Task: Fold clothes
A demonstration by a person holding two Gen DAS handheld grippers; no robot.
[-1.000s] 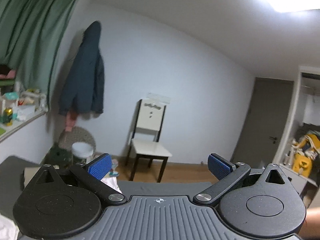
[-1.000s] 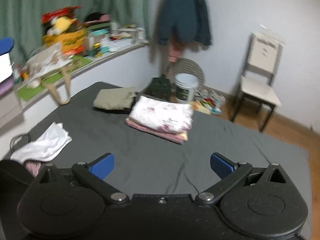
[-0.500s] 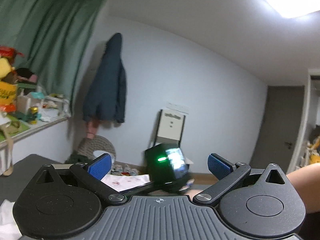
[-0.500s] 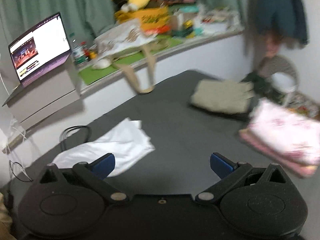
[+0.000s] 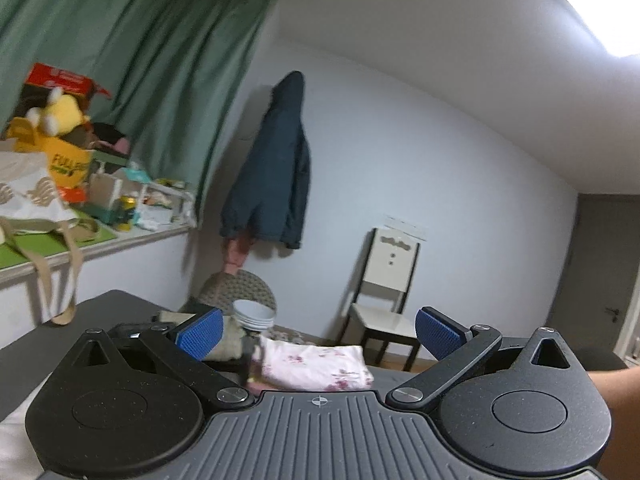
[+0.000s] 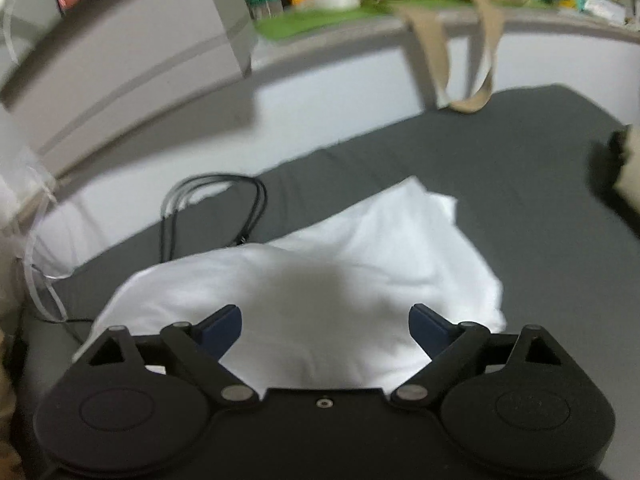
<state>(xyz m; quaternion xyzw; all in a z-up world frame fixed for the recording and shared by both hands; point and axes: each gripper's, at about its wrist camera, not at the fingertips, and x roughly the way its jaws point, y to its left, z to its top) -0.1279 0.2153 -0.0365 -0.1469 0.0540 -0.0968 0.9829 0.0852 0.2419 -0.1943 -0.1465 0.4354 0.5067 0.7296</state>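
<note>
Dark grey bed sheet [image 6: 520,168] is my work surface, wall and a cluttered ledge behind it. My right gripper [image 6: 325,330] is spread wide, nothing between the pads, hovering low over the crumpled white garment [image 6: 360,264], which lies unfolded on the sheet right in front of the fingers; can't tell if the fingertips touch the cloth. Just past the garment's left edge, a loop of black cable [image 6: 212,208] on the sheet. Further back, beige bag straps [image 6: 452,52] hang off the ledge down to the bed. My left gripper [image 5: 318,332] is also spread, empty, aimed level across the room. Beyond its pads sits a folded floral pink stack [image 5: 316,364] on the bed, a folded olive piece [image 5: 228,344] beside it. Far wall: white chair [image 5: 388,292], dark jacket [image 5: 272,176] hanging, green curtain [image 5: 140,80] at left.
</note>
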